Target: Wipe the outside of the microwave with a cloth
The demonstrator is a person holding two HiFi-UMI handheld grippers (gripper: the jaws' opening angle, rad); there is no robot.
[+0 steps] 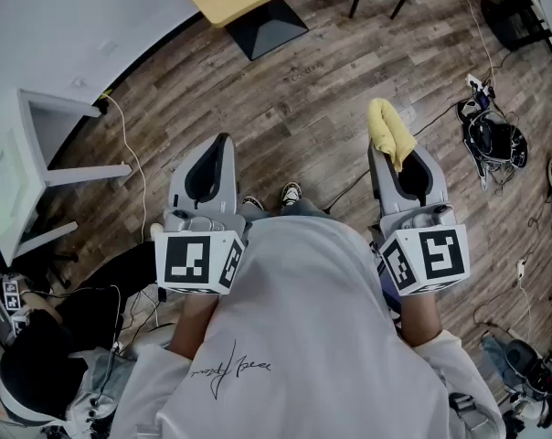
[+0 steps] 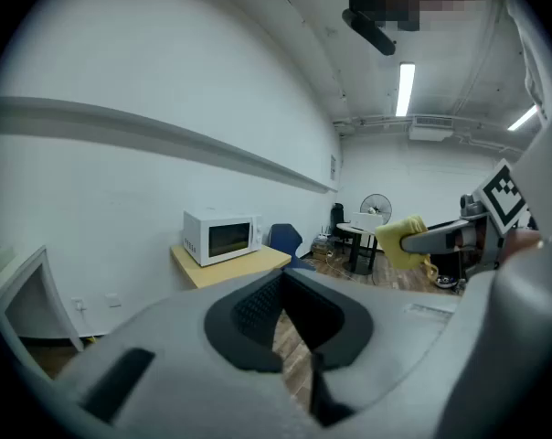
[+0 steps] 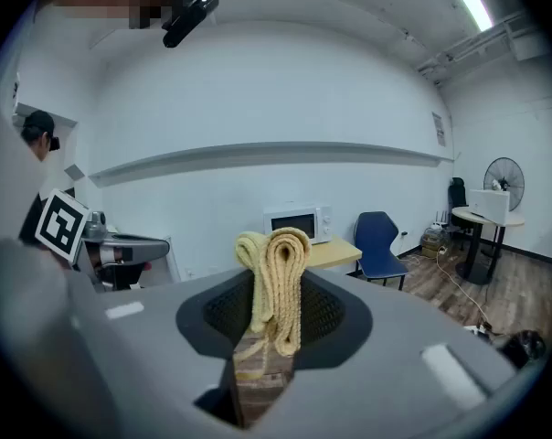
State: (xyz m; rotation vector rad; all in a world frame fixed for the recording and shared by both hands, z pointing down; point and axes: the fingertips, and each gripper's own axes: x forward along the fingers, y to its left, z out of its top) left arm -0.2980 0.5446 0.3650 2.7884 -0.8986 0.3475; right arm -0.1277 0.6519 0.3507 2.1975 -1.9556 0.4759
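Microwave [image 2: 219,237] is seen standing on the wooden tabletop [image 2: 235,265] against the white wall, well apart from both tongs. The folded yellow cloth [image 3: 281,250] is gripped between the jaws of the right tongs [image 3: 274,293], raised above the wood floor [image 1: 285,108]. The left tongs [image 2: 281,286] are held closed and empty alongside.

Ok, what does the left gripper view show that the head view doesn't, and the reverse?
Only the left gripper view: the microwave standing on the table, a fan, a lit ceiling lamp. Only the head view: the person's shoes and shirt. Both: the cloth clamped in the right hand-held gripper, and part of the table.
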